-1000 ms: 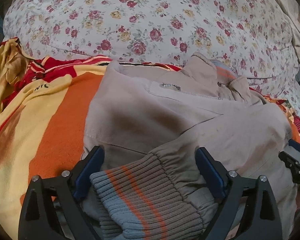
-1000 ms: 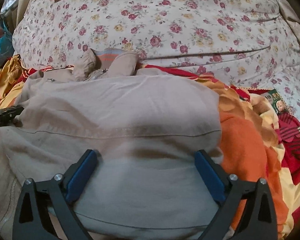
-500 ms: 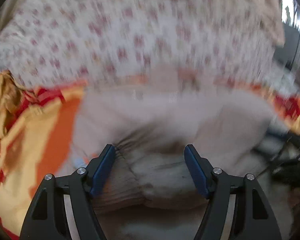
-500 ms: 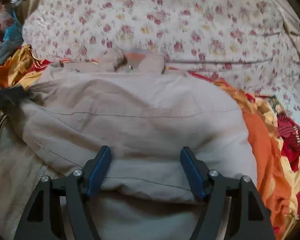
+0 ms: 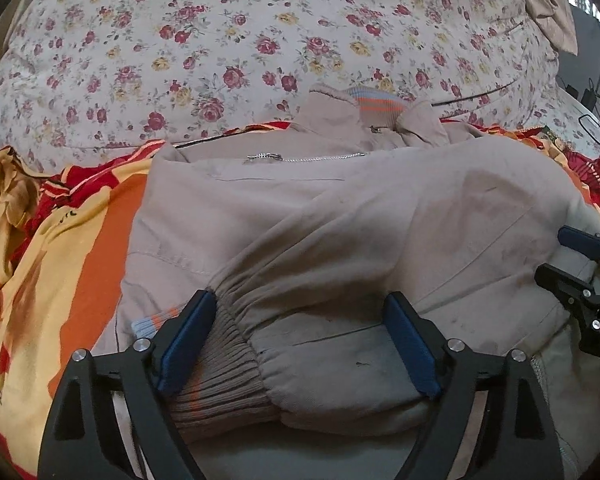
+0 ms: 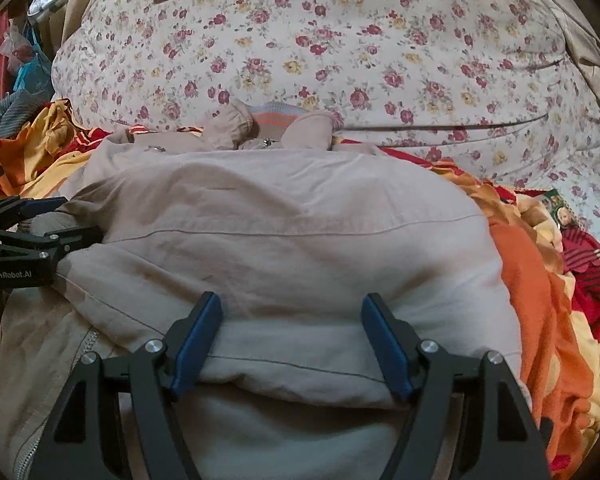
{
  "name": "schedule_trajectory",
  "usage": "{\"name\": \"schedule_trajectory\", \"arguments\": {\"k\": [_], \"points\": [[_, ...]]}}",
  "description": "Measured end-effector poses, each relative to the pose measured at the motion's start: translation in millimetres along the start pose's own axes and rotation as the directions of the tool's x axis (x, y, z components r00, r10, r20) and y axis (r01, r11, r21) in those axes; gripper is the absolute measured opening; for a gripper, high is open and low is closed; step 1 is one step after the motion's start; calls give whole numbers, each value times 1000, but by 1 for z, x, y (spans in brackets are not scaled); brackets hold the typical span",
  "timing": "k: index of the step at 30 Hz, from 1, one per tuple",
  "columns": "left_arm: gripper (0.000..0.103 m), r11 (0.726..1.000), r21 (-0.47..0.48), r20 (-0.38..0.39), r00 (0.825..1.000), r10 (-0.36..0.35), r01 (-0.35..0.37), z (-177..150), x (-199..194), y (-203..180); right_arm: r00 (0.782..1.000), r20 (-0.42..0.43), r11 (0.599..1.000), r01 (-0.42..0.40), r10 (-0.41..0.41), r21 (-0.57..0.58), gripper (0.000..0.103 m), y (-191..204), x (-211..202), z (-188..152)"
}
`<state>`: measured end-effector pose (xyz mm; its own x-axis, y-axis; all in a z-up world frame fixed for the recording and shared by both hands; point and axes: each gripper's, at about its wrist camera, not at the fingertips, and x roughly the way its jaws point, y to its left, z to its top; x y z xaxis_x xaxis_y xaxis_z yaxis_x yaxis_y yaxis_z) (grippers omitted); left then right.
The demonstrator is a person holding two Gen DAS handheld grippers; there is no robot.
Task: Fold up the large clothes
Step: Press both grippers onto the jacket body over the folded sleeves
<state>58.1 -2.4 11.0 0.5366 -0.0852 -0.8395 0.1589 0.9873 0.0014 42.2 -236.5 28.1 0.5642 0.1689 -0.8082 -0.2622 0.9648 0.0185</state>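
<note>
A beige jacket (image 5: 300,208) lies spread on a bed, zipper (image 5: 308,157) across its chest and striped ribbed collar (image 5: 376,106) at the far end. My left gripper (image 5: 299,298) stands over a folded-in sleeve. Its jaws are opening, with the ribbed cuff (image 5: 220,368) and sleeve cloth between them, not pinched. In the right wrist view the jacket (image 6: 280,208) fills the middle. My right gripper (image 6: 291,299) straddles a thick fold of its body, pads wide apart. Each gripper shows in the other's view: the right gripper (image 5: 572,260) and the left gripper (image 6: 56,220).
An orange, yellow and red blanket (image 5: 80,240) lies under the jacket and spreads to both sides (image 6: 532,280). A floral quilt (image 5: 260,40) bulges behind it. Black cables (image 5: 592,92) sit at the far right. Clothes and bags (image 6: 28,60) hang at the far left.
Both views have shifted and show more of the jacket and collar. The right jaws stand narrower than a second ago. The left jaws narrowed, then widened; less of the cuff's striped end shows between them.
</note>
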Motion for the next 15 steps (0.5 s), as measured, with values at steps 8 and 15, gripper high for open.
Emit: {"name": "schedule_trajectory", "arguments": {"k": [8, 15], "points": [[82, 1000, -1, 5, 1000, -1, 1, 0, 0, 0, 1000, 1, 1000, -19, 19, 12, 77, -2, 1, 0], [82, 1000, -1, 4, 1000, -1, 1, -1, 0, 0, 1000, 2, 1000, -19, 19, 10, 77, -2, 1, 0]]}}
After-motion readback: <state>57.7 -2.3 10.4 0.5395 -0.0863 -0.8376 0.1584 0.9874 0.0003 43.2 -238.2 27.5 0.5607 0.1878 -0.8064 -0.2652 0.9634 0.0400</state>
